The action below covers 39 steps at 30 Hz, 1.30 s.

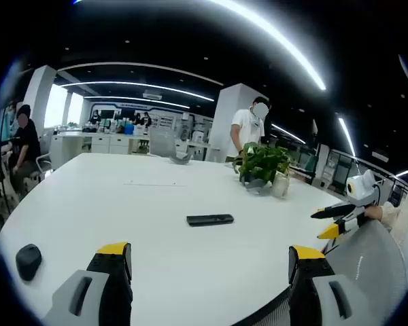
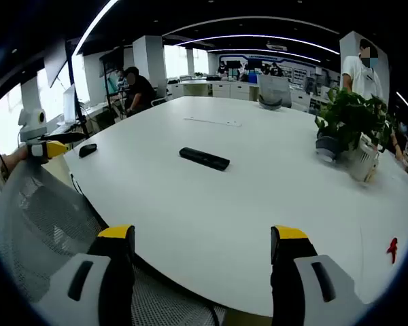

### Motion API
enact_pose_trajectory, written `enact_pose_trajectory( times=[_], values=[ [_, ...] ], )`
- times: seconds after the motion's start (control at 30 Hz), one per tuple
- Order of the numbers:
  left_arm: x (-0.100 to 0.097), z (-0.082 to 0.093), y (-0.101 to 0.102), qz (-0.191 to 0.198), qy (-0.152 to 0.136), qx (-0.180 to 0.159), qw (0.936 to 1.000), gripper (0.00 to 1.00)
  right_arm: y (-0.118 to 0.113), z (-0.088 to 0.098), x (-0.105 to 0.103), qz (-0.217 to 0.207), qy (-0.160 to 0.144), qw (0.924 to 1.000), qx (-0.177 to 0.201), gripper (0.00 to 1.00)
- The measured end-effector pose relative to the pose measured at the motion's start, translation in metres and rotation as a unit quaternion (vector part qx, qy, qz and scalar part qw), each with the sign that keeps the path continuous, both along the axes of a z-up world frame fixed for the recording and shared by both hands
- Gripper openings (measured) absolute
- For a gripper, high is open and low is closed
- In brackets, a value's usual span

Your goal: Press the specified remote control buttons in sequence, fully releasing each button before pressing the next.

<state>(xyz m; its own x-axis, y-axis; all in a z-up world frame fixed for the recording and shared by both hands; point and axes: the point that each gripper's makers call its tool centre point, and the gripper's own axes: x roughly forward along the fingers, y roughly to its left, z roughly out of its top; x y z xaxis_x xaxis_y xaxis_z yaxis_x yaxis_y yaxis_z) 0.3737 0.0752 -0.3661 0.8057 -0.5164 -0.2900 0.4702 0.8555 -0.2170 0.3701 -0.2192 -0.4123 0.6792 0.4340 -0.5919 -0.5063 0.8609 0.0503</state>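
— Though both hover short of the desk point(image 2: 258, 204), what do the claws grip?
— Nothing: left claw point(image 1: 209, 261) and right claw point(image 2: 202, 243) gape wide, well apart from the remote point(image 2: 204, 158) lying mid-desk.

A slim black rectangular plastic remote control point(image 1: 210, 219) point(image 2: 204, 158) lies flat on the white tabletop point(image 1: 156, 204) point(image 2: 258, 197), near its middle and well apart from both edges. In the left gripper view its long side runs nearly level across the picture; in the right gripper view it slants down to the right. Its buttons are too small to tell. Nothing touches it.
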Motion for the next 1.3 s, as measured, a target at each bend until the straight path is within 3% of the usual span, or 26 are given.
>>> enact_pose_trajectory(
  times=[0.2, 0.33, 0.5, 1.3],
  values=[
    [-0.001, -0.002, 0.0, 0.003, 0.004, 0.003, 1.0, 1.0, 0.006, 0.002, -0.001, 0.005, 0.004, 0.9998, 0.02, 0.82],
    [0.001, 0.0, 0.008, 0.021, 0.001, -0.005, 0.9998, 1.0, 0.01, 0.0, -0.003, 0.029, 0.0, 0.9996, -0.003, 0.81],
    [-0.001, -0.002, 0.003, 0.009, 0.003, 0.002, 1.0, 1.0, 0.006, 0.001, -0.003, 0.017, 0.003, 0.9998, 0.009, 0.81],
    [-0.005, -0.002, -0.002, -0.005, 0.006, -0.001, 1.0, 1.0, 0.003, -0.001, -0.004, 0.009, 0.002, 1.0, 0.0, 0.81]
  ],
)
